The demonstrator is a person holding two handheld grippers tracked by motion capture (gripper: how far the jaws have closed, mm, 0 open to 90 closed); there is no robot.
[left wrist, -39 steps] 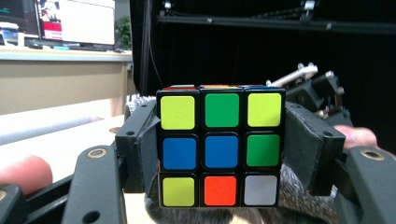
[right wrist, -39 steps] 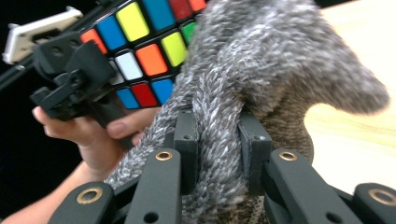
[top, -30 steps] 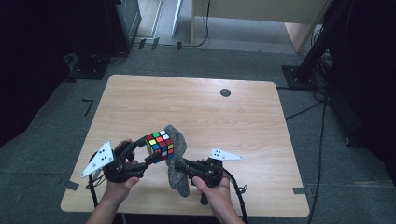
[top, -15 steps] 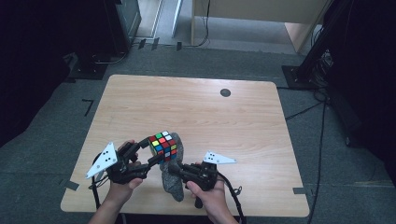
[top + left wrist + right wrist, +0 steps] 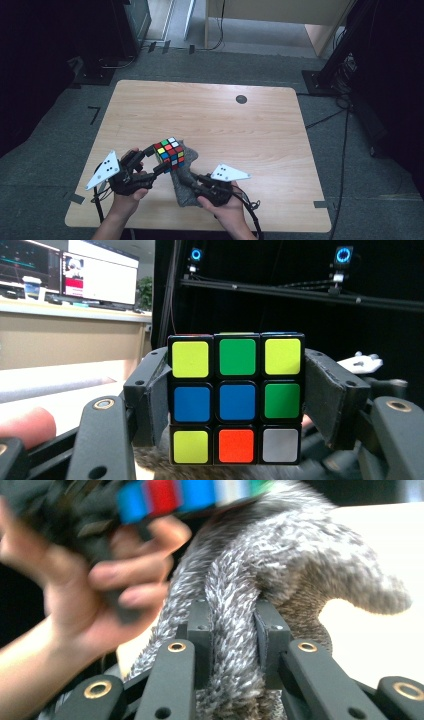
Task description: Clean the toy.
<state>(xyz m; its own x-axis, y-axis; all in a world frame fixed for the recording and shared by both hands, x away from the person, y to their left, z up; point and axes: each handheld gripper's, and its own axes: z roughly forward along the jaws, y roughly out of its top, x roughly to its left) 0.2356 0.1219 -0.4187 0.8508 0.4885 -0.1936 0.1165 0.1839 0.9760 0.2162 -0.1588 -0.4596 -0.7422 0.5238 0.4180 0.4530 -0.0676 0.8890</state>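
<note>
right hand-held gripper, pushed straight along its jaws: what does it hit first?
Likely the cube. The right hand-held gripper, shut on the grey cloth, points up-left at it; the cloth bunches between them, so depth is uncertain.

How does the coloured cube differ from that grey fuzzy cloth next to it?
The cube is rigid and square-edged, with bright yellow, green, blue, orange and white tiles; the cloth is limp, fuzzy and speckled grey. The left gripper clamps the cube's flat sides, while the right gripper pinches a bunched fold of cloth. The cube is held up; the cloth drapes beneath it. Each is held in one gripper.
</note>
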